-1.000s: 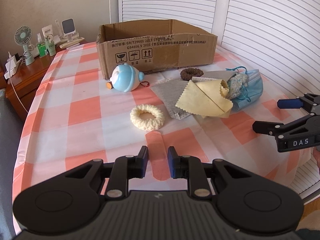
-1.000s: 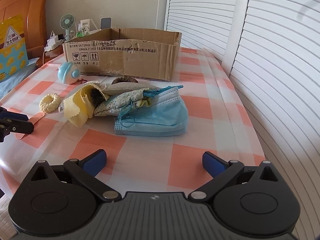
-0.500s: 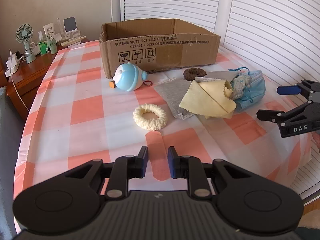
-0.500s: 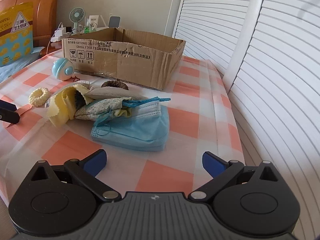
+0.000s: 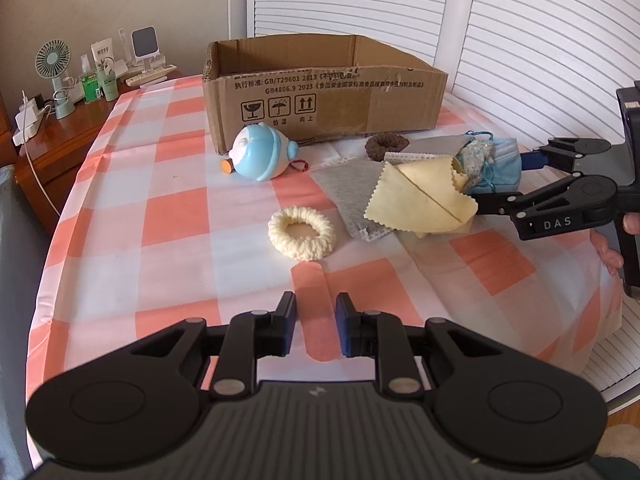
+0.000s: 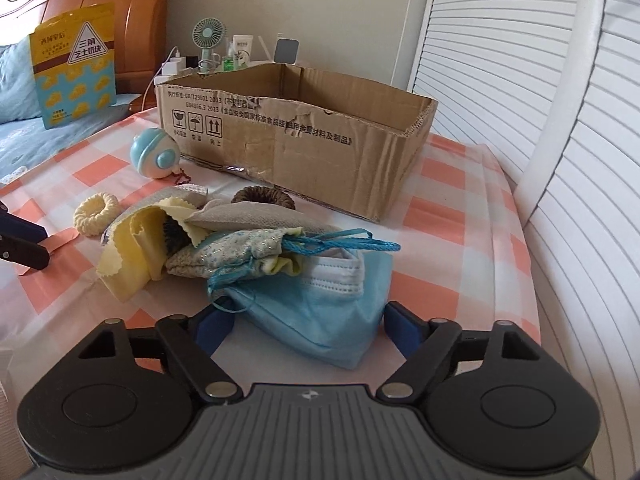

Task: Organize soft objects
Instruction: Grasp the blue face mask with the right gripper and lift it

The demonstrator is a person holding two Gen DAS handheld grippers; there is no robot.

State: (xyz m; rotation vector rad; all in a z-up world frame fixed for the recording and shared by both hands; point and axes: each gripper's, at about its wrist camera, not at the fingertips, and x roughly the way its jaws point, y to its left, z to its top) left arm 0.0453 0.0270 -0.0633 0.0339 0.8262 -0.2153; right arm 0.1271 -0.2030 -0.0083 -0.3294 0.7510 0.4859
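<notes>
A pile of soft things lies in front of an open cardboard box (image 5: 320, 92) (image 6: 304, 136): a blue face mask (image 6: 320, 316) (image 5: 504, 164), a floral drawstring pouch (image 6: 236, 250), a yellow cloth (image 5: 424, 200) (image 6: 132, 248), a grey cloth (image 5: 352, 188), a brown scrunchie (image 5: 386, 146) (image 6: 262, 198) and a cream scrunchie (image 5: 301, 233) (image 6: 97, 213). My right gripper (image 6: 306, 322) (image 5: 508, 182) is open, its jaws either side of the mask's near edge. My left gripper (image 5: 316, 320) hovers over the tablecloth near the front, jaws a narrow gap apart and empty.
A blue and white round plastic toy (image 5: 260, 158) (image 6: 156, 158) lies by the box's left corner. A wooden side table (image 5: 60, 120) at the left holds a small fan (image 5: 54, 72) and bottles. White slatted shutters (image 5: 540, 40) run along the right.
My right gripper has moved forward to the pile; its open jaws now flank the blue mask. My left gripper has stayed put.
</notes>
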